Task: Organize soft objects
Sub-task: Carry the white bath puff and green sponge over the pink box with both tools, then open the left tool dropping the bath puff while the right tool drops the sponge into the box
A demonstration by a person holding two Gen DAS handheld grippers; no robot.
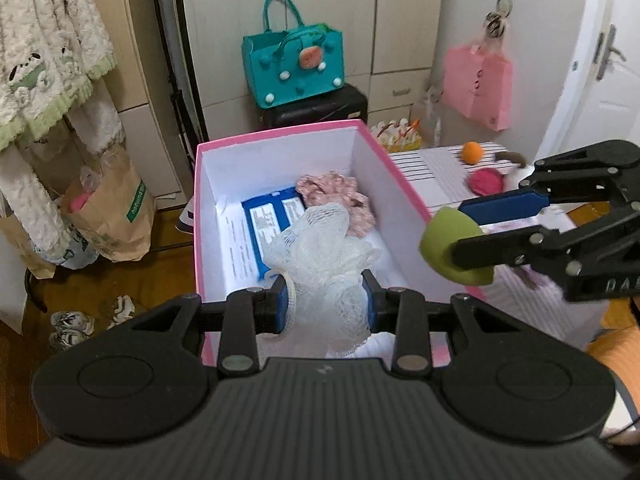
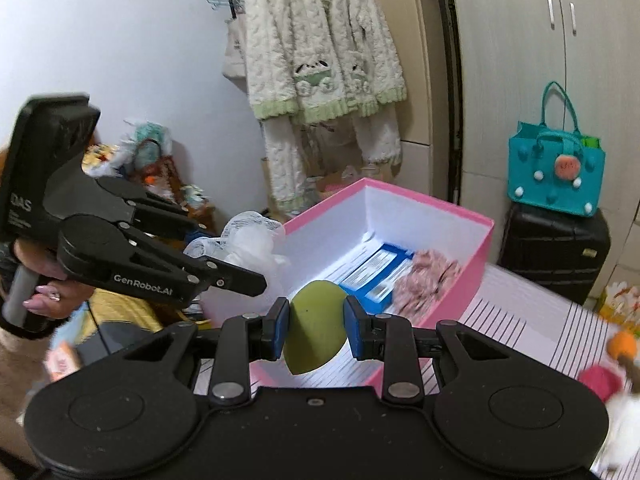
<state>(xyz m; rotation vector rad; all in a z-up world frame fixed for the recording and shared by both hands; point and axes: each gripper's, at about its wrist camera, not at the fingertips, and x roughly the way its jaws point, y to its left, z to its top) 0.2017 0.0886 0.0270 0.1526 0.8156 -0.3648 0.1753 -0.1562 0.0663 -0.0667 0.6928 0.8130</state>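
Note:
My left gripper (image 1: 327, 305) is shut on a white mesh bath pouf (image 1: 324, 264) and holds it over the near end of the open pink box (image 1: 280, 138). My right gripper (image 2: 316, 322) is shut on a green egg-shaped sponge (image 2: 316, 328) just above the box's near rim (image 2: 472, 248); the sponge also shows in the left wrist view (image 1: 444, 246), at the box's right wall. Inside the box lie a pink floral scrunchie (image 1: 332, 190) and a blue packet (image 1: 272, 216). The pouf also shows in the right wrist view (image 2: 248, 240).
The box stands on a striped cloth surface (image 1: 436, 176) with an orange ball (image 1: 472, 153) and a red round soft item (image 1: 486, 182). A teal felt bag (image 1: 294, 64) sits on a black suitcase (image 1: 316, 110). A fleece robe (image 2: 320, 60) hangs at the left.

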